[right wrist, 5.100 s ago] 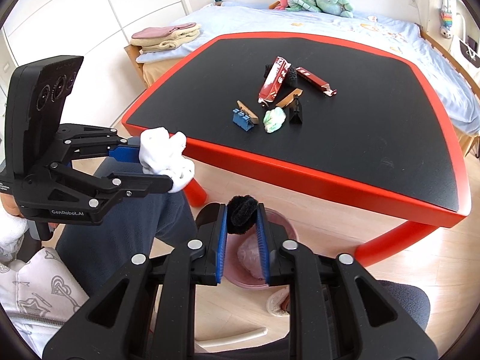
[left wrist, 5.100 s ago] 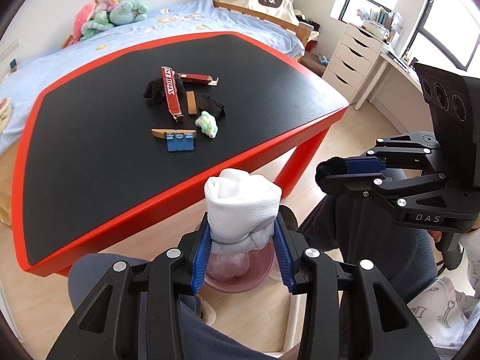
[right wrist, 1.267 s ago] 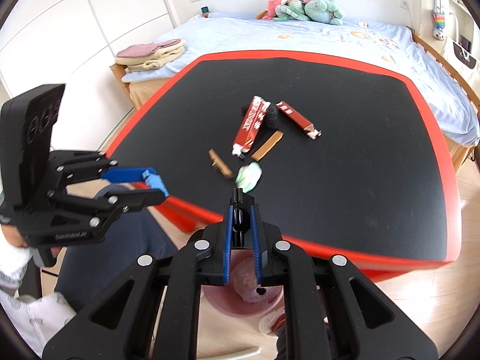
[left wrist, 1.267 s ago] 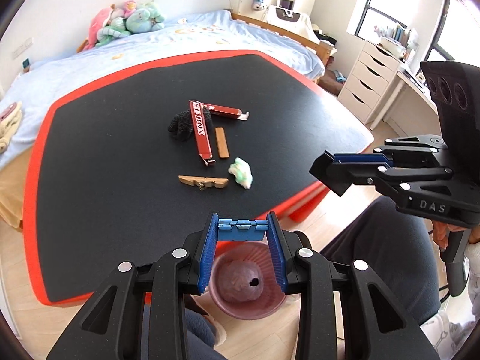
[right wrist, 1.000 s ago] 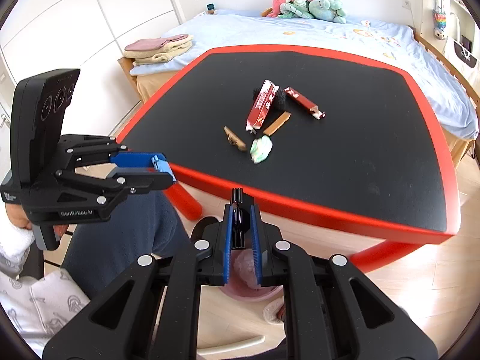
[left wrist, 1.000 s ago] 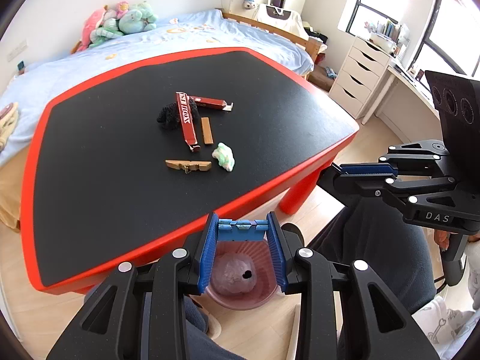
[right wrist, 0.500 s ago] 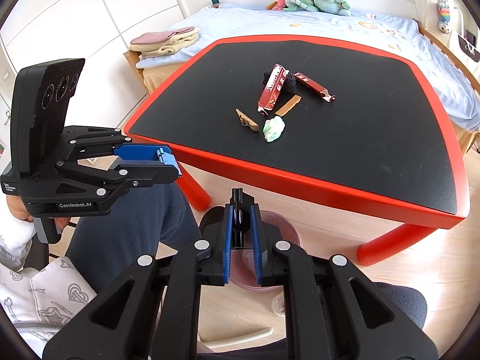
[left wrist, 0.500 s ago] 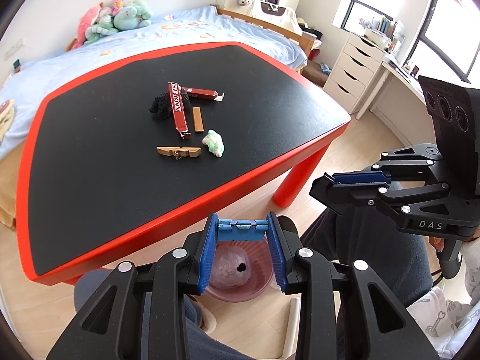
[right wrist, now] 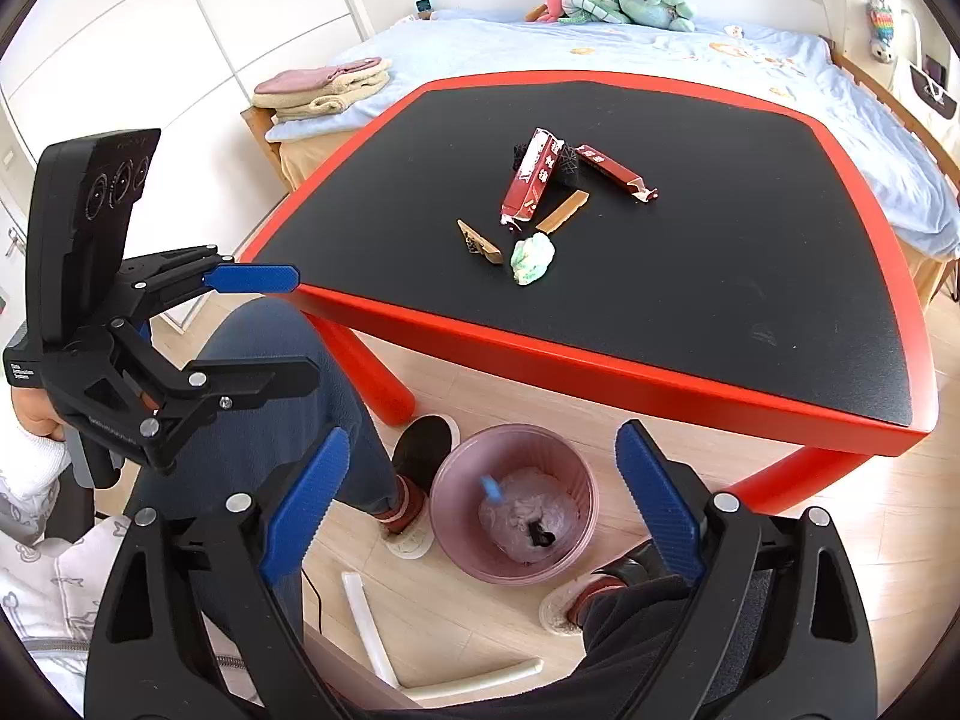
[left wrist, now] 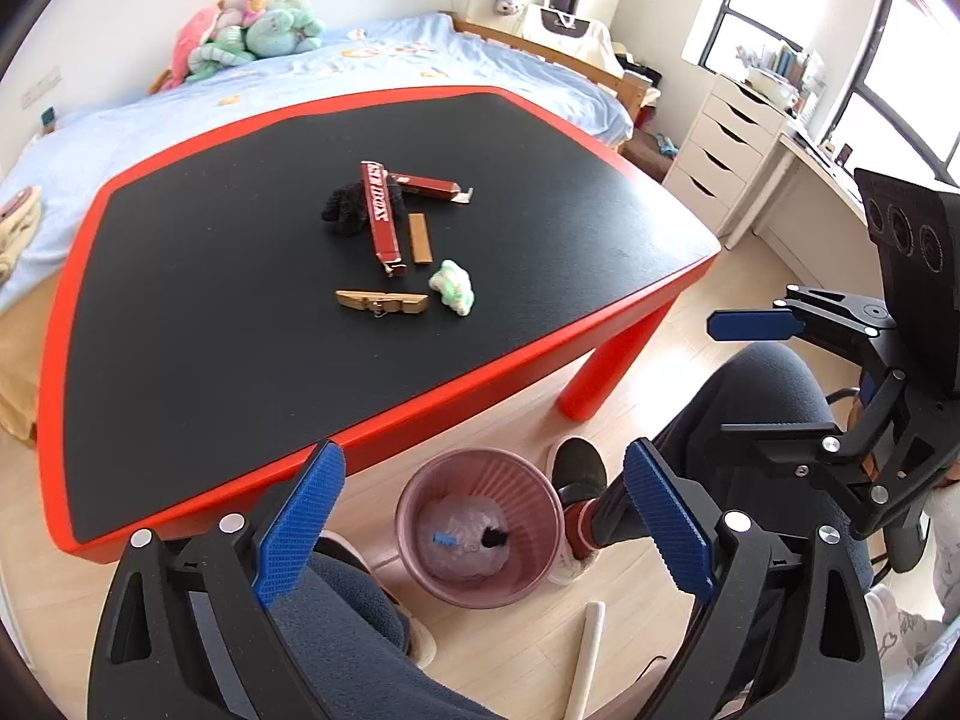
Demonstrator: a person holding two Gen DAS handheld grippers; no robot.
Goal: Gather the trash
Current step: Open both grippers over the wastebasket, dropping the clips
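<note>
A pink waste bin (left wrist: 414, 495) (right wrist: 450, 480) stands on the floor between my knees. It holds white trash, a blue clip (left wrist: 443, 538) (right wrist: 491, 489) and a small black clip (left wrist: 495, 537) (right wrist: 542, 534). My left gripper (left wrist: 483, 519) is open and empty above the bin. My right gripper (right wrist: 480, 501) is open and empty above it too. On the black table (left wrist: 210, 312) (right wrist: 720, 276) lie two red wrappers (left wrist: 379, 216), a black fluffy piece (left wrist: 343, 211), a brown strip (left wrist: 419, 238), a wooden clothespin (left wrist: 382, 302) (right wrist: 478, 245) and a pale green wad (left wrist: 453, 295) (right wrist: 531, 259).
The table has a red rim (left wrist: 420, 414) and red legs (right wrist: 366, 372). The person's legs (left wrist: 750, 396) and feet flank the bin. A white stick (right wrist: 366, 612) lies on the floor. A bed (right wrist: 660, 48) with plush toys stands behind the table; white drawers (left wrist: 732, 138) stand at right.
Both grippers have opened. The blue clip has dropped from the left gripper and the black clip from the right gripper into the bin.
</note>
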